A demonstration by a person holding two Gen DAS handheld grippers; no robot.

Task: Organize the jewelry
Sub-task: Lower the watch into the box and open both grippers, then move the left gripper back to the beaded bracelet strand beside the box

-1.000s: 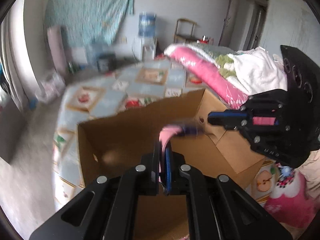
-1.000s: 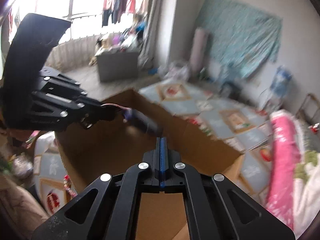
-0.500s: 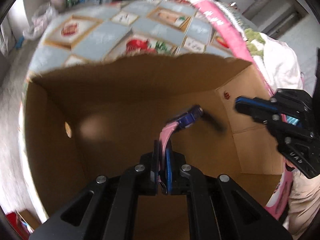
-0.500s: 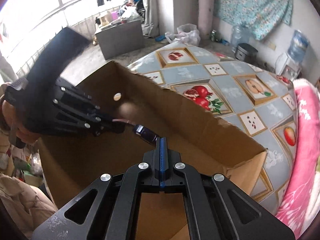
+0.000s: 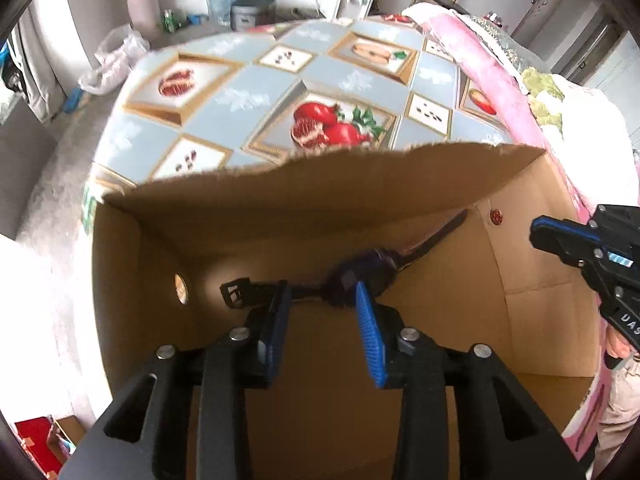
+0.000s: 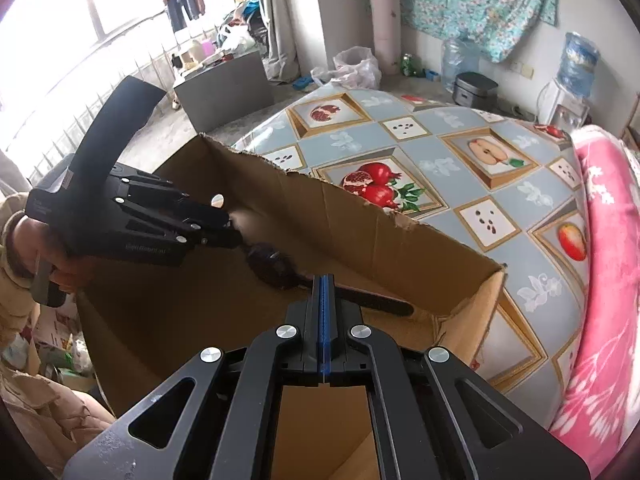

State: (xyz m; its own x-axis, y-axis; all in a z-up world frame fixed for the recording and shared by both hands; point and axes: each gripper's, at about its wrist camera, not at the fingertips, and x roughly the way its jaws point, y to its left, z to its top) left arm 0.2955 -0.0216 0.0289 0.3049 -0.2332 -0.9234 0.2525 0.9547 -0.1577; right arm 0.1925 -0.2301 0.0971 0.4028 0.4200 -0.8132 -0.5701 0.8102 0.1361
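A desk (image 6: 448, 168) under a blue-grey fruit-print cloth carries an open brown cardboard box (image 5: 360, 192). A pink fleece blanket (image 6: 600, 280) lies along one edge.

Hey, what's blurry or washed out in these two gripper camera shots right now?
Left wrist view: the watch is motion-smeared, and the floor at the left edge is blown out. Right wrist view: the window is overexposed, the watch blurred; both views bend at the edges.

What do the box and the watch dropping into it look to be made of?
The box: plain brown corrugated cardboard, matte, with a ragged torn top edge. The watch: dark, seemingly glossy case on a dark flexible strap with a buckle, perhaps plastic or faux leather; motion blur leaves that open.
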